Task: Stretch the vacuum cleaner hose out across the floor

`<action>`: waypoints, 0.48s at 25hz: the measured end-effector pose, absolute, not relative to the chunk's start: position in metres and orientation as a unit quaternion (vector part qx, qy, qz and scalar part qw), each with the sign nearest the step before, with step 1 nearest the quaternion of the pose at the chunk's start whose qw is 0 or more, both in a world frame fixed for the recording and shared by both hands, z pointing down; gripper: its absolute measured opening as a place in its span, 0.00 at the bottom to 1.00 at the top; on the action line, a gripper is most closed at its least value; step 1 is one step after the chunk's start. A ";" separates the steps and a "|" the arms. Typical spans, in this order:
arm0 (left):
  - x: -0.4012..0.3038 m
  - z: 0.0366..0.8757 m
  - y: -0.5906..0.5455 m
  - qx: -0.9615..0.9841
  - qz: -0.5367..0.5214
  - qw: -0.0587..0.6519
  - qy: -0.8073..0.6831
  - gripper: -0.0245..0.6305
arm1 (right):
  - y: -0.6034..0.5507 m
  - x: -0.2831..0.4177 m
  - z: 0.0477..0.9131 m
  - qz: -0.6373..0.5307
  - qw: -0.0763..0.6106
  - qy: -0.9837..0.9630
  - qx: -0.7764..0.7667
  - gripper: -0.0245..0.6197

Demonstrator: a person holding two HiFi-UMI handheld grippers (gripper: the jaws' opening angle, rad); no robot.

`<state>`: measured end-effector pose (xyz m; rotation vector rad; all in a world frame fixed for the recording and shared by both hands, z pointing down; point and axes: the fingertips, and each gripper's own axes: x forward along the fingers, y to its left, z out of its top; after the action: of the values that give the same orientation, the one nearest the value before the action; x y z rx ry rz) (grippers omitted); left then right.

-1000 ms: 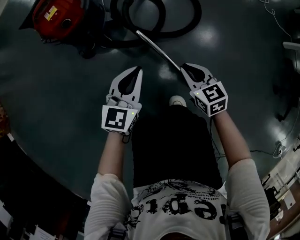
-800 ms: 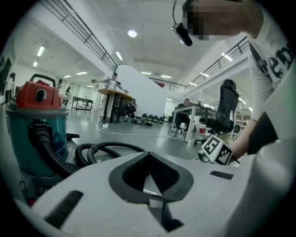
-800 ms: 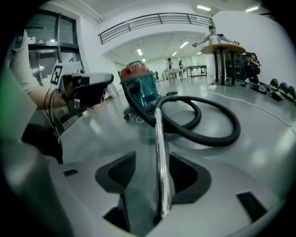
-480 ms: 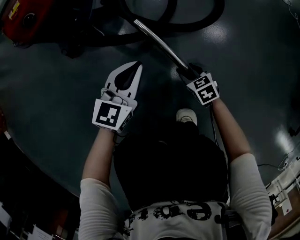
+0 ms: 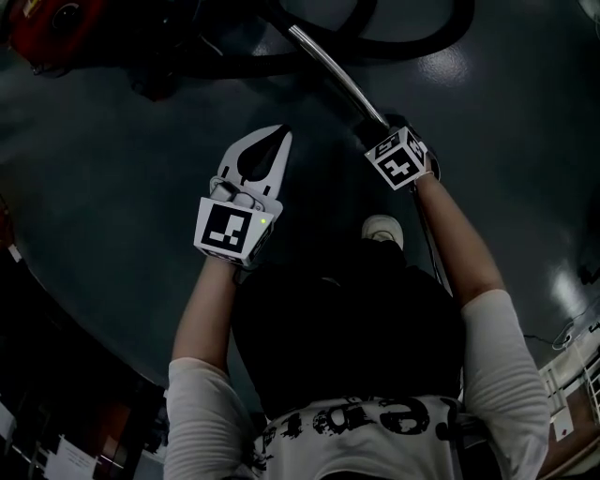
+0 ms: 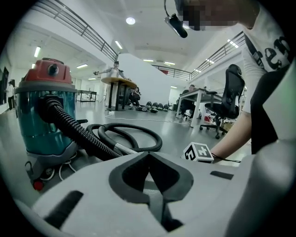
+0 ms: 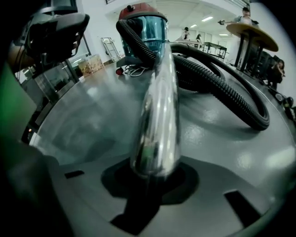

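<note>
- on the dark floor (image 5: 112,187) ahead of the person, the vacuum cleaner (image 5: 52,23) stood at the upper left of the head view. it had a red top and a teal drum (image 6: 44,111).
- ribbed black hose (image 5: 412,47) came off the drum's side and lay in loose loops on the floor beside the cleaner, not stretched out.
- chrome tube (image 5: 330,70) at the hose's end slanted from the loops down to the right gripper (image 5: 380,127).
- right gripper pointed steeply down. its jaws had just been closing, and the tube's near end (image 7: 157,139) sat between them, clamped.
- left gripper (image 5: 272,141) hung over bare floor, left of the tube and apart from it. its jaws were pressed together with nothing between them.
- person's light shoe (image 5: 382,228) was on the floor, just below the right gripper in the head view.
- office chair (image 6: 231,92) and desks stood well back in the left gripper view.
</note>
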<state>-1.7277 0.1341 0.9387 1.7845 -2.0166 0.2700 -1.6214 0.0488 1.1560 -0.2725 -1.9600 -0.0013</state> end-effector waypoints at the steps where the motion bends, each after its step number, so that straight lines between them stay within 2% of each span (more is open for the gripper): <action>1: -1.727 0.939 0.135 0.644 0.102 0.212 -0.728 0.04 | 0.048 -1.621 1.155 0.007 0.549 -0.828 -0.112 0.16; 7: -1.729 0.928 0.129 0.639 0.096 0.219 -0.731 0.04 | 0.049 -1.611 1.120 0.036 0.552 -0.825 -0.117 0.16; 12: -1.717 0.878 0.120 0.627 0.054 0.257 -0.733 0.04 | 0.052 -1.590 1.031 0.063 0.573 -0.807 -0.129 0.16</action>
<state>-1.7170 0.1204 0.8777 1.7014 -1.9887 0.1477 -1.5902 0.0523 1.0314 -0.3015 -1.8906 0.1483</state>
